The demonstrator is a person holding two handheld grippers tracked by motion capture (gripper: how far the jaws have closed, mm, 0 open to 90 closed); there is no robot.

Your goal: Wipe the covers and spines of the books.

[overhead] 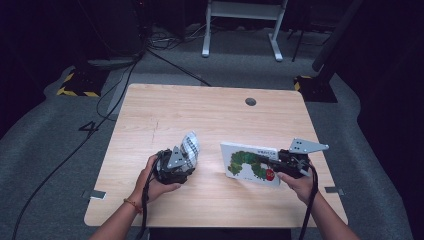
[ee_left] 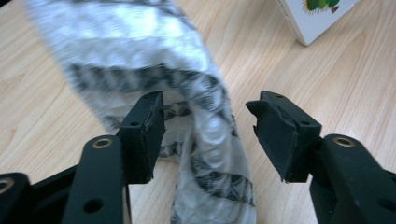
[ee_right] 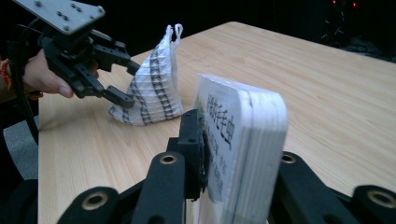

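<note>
In the high view the left gripper [overhead: 184, 161] is largely covered by its grey plate and the person's left hand [overhead: 156, 181], so its jaws are hard to read there; the left gripper view settles it, with both black pads [ee_left: 144, 130] spread apart and pressing on nothing, while the white cloth pouch [ee_left: 154, 79] passes loosely between them. No earlier picture is needed to see that gap. The pouch's upper part is blurred and cut off by the frame's top edge in that view; from the right gripper view it stands as a soft, pointed heap on the wooden table [overhead: 200, 112], white with dark zigzag bands and a small loop at its tip, left of centre and near the person's edge. Just right of centre lies a picture book [overhead: 250, 164], white-covered with a green caterpillar and a red spot, its right end tilted up off the table. The right gripper [overhead: 270, 164] is clamped on that end: in the right gripper view the left pad [ee_right: 195, 149] presses the printed cover, and the other jaw is hidden behind the thick white page block. The right hand [overhead: 299, 184] is partly covered by the gripper body.
</note>
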